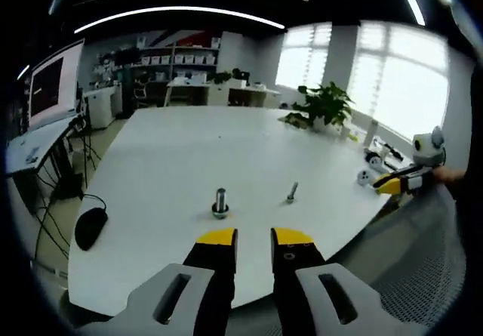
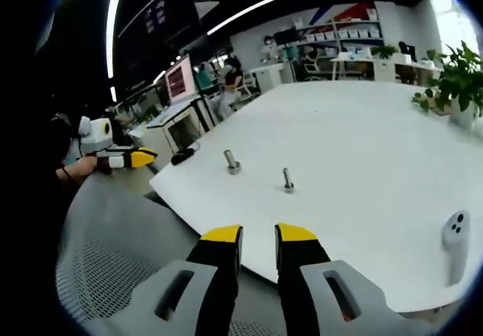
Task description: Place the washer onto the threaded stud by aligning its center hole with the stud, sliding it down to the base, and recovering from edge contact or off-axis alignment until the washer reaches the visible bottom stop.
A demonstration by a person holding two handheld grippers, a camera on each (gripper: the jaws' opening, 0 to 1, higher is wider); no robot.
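Note:
Two upright metal studs stand on the white table (image 1: 189,147). The thicker stud (image 1: 219,201) has a ring around its foot, and I cannot tell whether that ring is the washer. The thinner threaded stud (image 1: 292,192) stands to its right. My left gripper (image 1: 254,238) hangs over the near table edge, just short of the studs, open with nothing between its jaws. In the right gripper view the thick stud (image 2: 231,161) and the thin stud (image 2: 287,180) lie ahead of my right gripper (image 2: 259,236), which is open and empty off the table edge (image 2: 226,230).
A black mouse (image 1: 90,226) lies at the table's left corner. A potted plant (image 1: 324,108) and white controllers (image 1: 370,174) sit at the far right. A white controller (image 2: 455,232) lies near the right edge. A grey mesh chair (image 2: 113,268) is below. Each gripper appears in the other's view: right gripper (image 1: 401,181), left gripper (image 2: 128,157).

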